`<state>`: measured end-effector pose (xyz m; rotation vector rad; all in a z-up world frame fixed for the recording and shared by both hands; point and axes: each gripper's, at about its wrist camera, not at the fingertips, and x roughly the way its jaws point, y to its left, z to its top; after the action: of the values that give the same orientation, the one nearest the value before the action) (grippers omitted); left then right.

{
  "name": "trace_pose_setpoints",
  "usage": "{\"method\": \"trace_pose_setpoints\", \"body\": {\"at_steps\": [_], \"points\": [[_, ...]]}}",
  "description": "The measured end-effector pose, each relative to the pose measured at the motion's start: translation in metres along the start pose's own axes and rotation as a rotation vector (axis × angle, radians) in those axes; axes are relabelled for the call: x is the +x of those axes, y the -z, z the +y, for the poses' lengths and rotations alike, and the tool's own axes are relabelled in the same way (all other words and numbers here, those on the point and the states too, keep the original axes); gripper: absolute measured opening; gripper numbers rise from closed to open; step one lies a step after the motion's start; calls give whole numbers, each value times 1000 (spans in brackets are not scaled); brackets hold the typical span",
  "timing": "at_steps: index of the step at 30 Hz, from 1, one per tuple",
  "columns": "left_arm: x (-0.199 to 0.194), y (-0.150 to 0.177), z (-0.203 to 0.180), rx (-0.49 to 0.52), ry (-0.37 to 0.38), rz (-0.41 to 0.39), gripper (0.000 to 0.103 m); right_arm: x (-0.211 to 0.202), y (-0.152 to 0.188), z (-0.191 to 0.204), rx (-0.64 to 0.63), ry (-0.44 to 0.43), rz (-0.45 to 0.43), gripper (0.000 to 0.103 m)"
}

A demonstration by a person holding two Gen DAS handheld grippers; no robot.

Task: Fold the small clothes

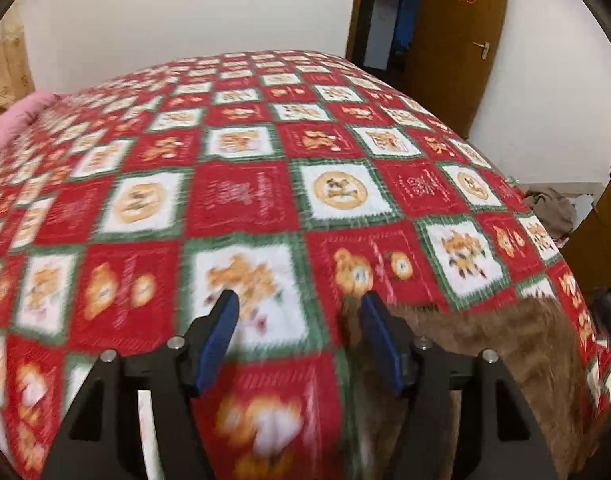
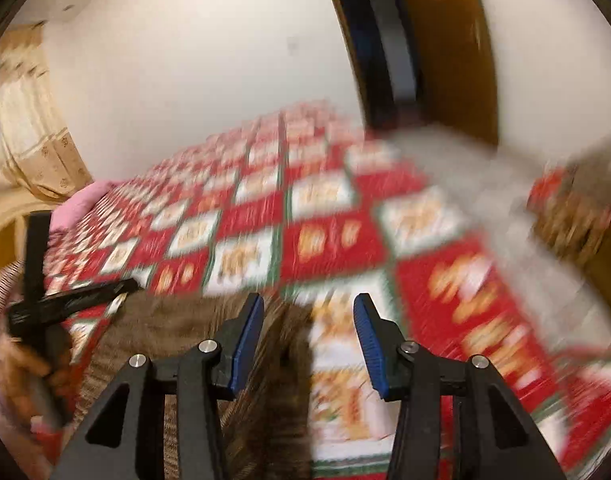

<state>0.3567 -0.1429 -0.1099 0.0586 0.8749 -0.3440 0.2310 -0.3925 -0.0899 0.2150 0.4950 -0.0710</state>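
Blue-padded fingers (image 1: 225,312) of my left gripper (image 1: 299,300) fill the bottom of the left wrist view, spread wide with nothing between them, sitting just above the bed. Under them is that red, white and green checkered blanket (image 1: 241,196) that covers pretty much the whole mattress. The brown fuzzy garment (image 1: 485,344) is lying flat on the blanket just off to the right of my left gripper, with its near edge running right under the right-hand finger. Can't tell if that finger actually touches it, the picture's smeared down there.

Right wrist view is a lot blurrier. My right gripper (image 2: 308,306) is also released, fingers apart and empty. The brown garment (image 2: 177,328) shows up below and to the left of it here, so it sits between the two grippers, closer to the near edge of the bed. At the far left of this view I can see my left gripper's black frame with the hand (image 2: 29,364) around its handle.

Background stuff: a pink pillow (image 1: 17,116) at the far left of the bed, a wooden door (image 1: 457,44) with a red paper cutout on it, and a heap of greyish clothes (image 1: 553,208) on the floor past the bed's right side.
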Motion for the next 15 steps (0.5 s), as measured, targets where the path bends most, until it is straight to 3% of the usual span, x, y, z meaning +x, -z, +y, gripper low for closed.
{"method": "trace_pose_setpoints", "body": {"at_steps": [3, 4, 6, 7, 10, 12, 13, 15], "points": [[-29, 28, -13, 27, 80, 27, 66, 4, 1, 21, -79, -107, 56, 43], [-35, 39, -21, 53, 90, 19, 66, 15, 7, 29, -106, -131, 117, 35], [-39, 53, -39, 128, 51, -2, 66, 42, 23, 41, -155, -89, 252, 34], [-38, 56, -43, 150, 41, 1, 66, 47, 25, 42, -163, -62, 273, 34], [-26, 55, -46, 145, 18, 4, 79, 28, 16, 29, -102, -42, 182, 35], [-25, 49, -36, 115, 32, 17, 88, 25, 12, 17, -52, -26, 167, 60], [-26, 47, -31, 96, 57, 23, 88, 25, 10, 8, -11, -49, 169, 81], [-23, 42, -21, 45, 118, 31, 91, 26, 10, -3, 60, -99, 186, 84]]}}
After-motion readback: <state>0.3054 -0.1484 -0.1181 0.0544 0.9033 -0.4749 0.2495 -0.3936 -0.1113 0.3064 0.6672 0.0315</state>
